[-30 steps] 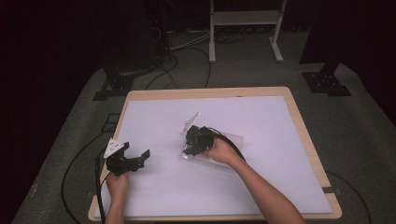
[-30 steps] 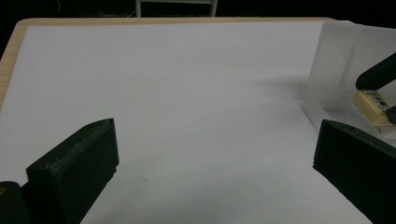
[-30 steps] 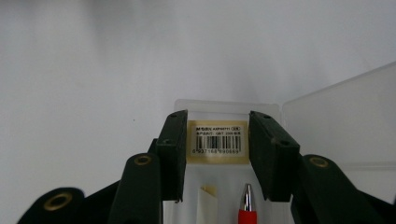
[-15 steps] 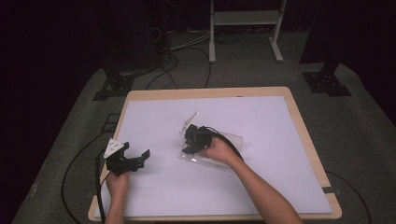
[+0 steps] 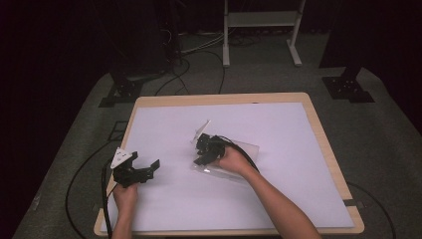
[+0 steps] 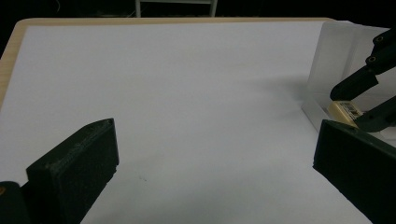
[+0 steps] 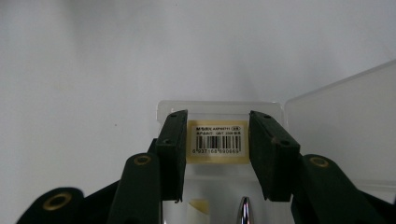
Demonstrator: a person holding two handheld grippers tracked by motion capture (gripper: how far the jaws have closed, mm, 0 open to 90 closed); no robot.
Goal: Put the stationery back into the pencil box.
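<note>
Dark floor and cables surround one wooden counter (image 5: 326, 144) covered by one white sheet (image 5: 278, 189). We count two tongs. Our left tongs (image 5: 149, 167) rest near the counter's left edge, jaws spread wide with nothing between them. Our right tongs (image 7: 217, 149) sit mid-counter inside one clear plastic case (image 7: 336, 126), whose lid stands open. Their two pads flank and touch one cream eraser (image 7: 218, 142) bearing one barcode label, gripping it at the case's far end. One metal tip (image 7: 243, 210) lies in the case beneath the jaws.
</note>
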